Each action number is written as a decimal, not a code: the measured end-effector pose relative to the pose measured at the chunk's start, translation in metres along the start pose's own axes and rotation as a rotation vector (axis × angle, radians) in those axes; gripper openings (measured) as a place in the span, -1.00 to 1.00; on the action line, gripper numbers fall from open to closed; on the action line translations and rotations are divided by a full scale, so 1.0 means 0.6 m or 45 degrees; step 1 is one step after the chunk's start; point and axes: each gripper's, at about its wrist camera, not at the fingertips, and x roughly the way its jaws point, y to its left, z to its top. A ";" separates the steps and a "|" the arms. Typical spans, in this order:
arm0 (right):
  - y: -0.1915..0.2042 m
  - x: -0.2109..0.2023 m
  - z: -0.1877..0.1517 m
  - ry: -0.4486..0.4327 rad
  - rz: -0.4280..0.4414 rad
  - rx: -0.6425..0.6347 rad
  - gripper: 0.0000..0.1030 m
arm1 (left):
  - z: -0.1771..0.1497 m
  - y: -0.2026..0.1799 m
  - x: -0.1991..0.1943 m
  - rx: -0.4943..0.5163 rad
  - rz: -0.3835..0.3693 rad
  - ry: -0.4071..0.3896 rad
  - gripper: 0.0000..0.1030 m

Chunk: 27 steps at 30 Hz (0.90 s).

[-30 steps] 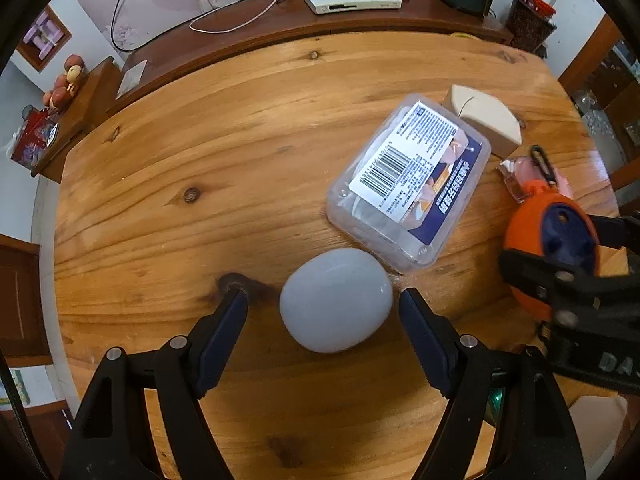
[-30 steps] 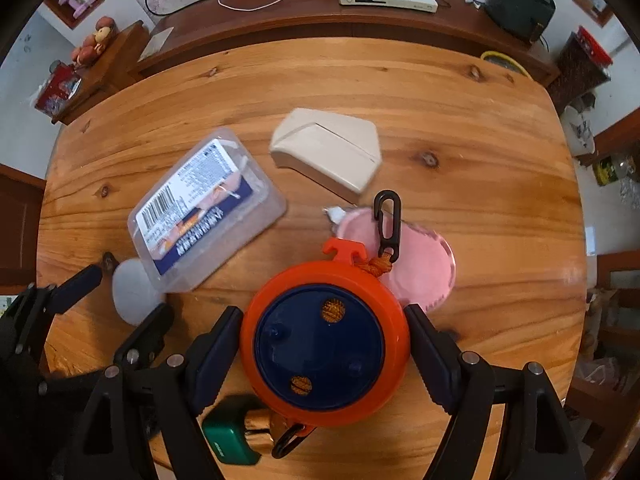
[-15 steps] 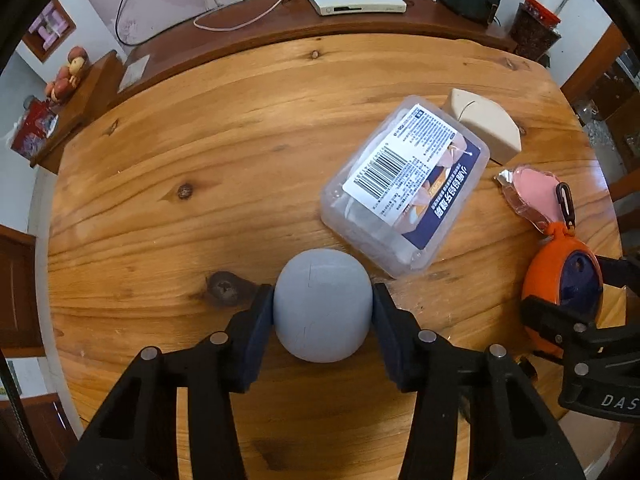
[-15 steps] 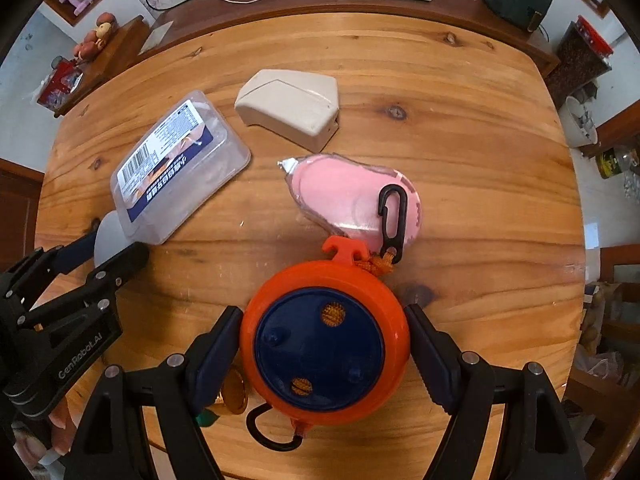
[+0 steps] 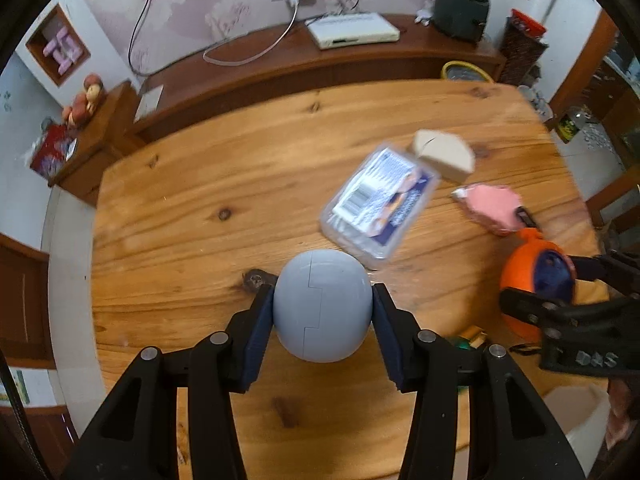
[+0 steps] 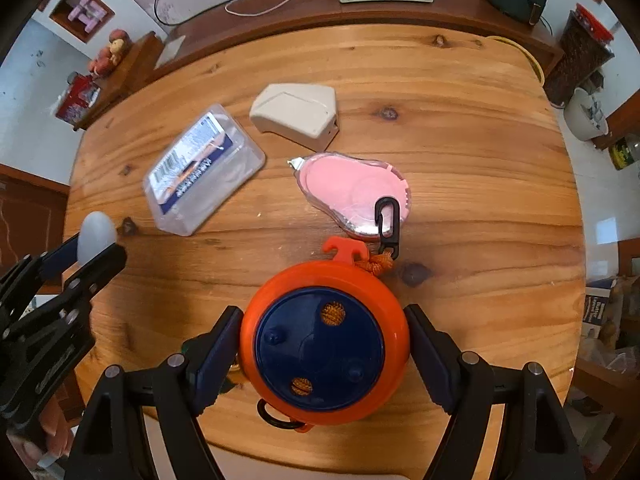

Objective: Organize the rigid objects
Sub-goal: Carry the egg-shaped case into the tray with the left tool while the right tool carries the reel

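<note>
The left gripper (image 5: 323,306) is clamped on a pale grey egg-shaped plastic shell (image 5: 322,305) with a stepped seam down its face; its blue pads (image 5: 261,322) press both flanks, having closed onto it within the last second. The egg sits at lower centre of the left wrist view, held above the round wooden desk (image 5: 200,184). In the right wrist view the same egg (image 6: 96,233) shows at the left edge, between the left gripper's black fingers. The right gripper (image 6: 325,354) grips a round orange reel with a dark blue face (image 6: 324,354), one pad touching each side; the reel fills the lower centre of that view. A black snap hook (image 6: 387,224) on an orange cord extends from the reel's top and overlaps a pink teardrop-shaped tape dispenser in a clear casing (image 6: 352,190), which lies on the desk just above the reel in the frame. A clear rectangular plastic box with a barcode label (image 6: 200,168) lies to the upper left of the reel, well apart from both grippers. A beige wedge-shaped plastic casing (image 6: 298,116) lies just above the dispenser and right of the box. In the left wrist view the reel (image 5: 536,276) appears at the right edge, with the box (image 5: 378,204) between it and the egg, higher in the frame.
</note>
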 end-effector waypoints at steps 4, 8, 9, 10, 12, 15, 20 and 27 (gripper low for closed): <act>-0.012 -0.026 -0.018 -0.022 0.017 0.008 0.57 | -0.010 -0.007 -0.044 0.007 -0.046 -0.038 0.00; -0.012 -0.061 -0.034 -0.062 0.050 0.014 0.57 | -0.023 -0.015 -0.079 0.029 -0.075 -0.059 0.00; -0.011 -0.070 -0.037 -0.073 0.061 0.013 0.57 | -0.027 -0.017 -0.087 0.033 -0.080 -0.060 0.00; -0.011 -0.084 -0.042 -0.089 0.073 0.010 0.57 | -0.032 -0.019 -0.097 0.035 -0.084 -0.060 0.00; -0.004 -0.106 -0.049 -0.118 0.094 0.004 0.57 | -0.044 -0.021 -0.117 0.038 -0.104 -0.069 0.00; 0.008 -0.152 -0.071 -0.177 0.136 -0.019 0.57 | -0.064 -0.027 -0.149 0.050 -0.129 -0.085 0.01; 0.019 -0.226 -0.134 -0.260 0.179 -0.064 0.57 | -0.103 -0.043 -0.192 0.092 -0.159 -0.109 0.01; 0.021 -0.260 -0.245 -0.256 0.242 -0.072 0.57 | -0.162 -0.065 -0.199 0.094 -0.220 -0.059 0.01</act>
